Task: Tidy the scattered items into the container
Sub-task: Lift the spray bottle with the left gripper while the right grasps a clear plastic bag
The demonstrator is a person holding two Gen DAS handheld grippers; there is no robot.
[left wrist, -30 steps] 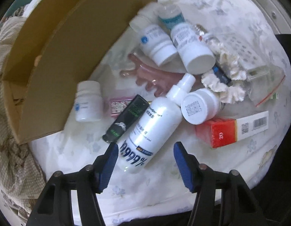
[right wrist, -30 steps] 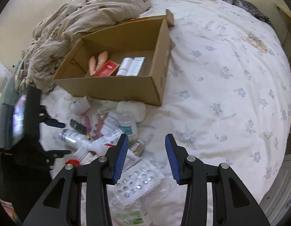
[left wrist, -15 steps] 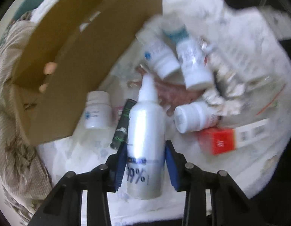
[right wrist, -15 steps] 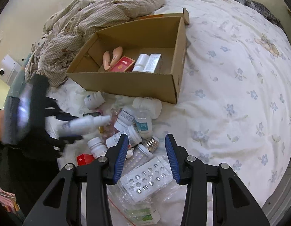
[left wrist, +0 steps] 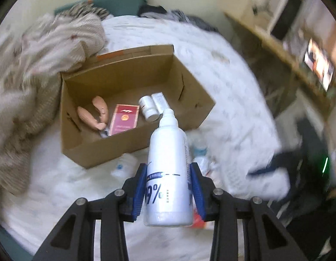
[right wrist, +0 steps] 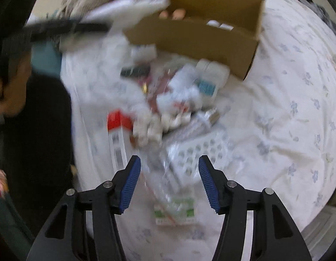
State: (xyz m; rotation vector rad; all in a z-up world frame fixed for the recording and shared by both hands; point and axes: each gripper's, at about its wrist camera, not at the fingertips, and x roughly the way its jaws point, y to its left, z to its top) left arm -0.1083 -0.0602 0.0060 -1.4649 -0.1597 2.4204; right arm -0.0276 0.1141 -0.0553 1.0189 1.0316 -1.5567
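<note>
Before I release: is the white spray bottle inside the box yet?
Not yet. The left gripper holds the white spray bottle above the bed, short of the brown cardboard box.

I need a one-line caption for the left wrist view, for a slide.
Left gripper holds a white spray bottle above the bed, its nozzle toward the open cardboard box.

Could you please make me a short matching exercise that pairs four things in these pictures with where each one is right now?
Things:
1. white spray bottle
2. red packet
3. blister pack
4. checked blanket

Places:
A. bunched beside the cardboard box
B. on the bed, ahead of the open right hand-held gripper
C. flat inside the box
D. clamped in the left hand-held gripper

Pairs: 1-D, 2-C, 3-B, 4-A
</note>
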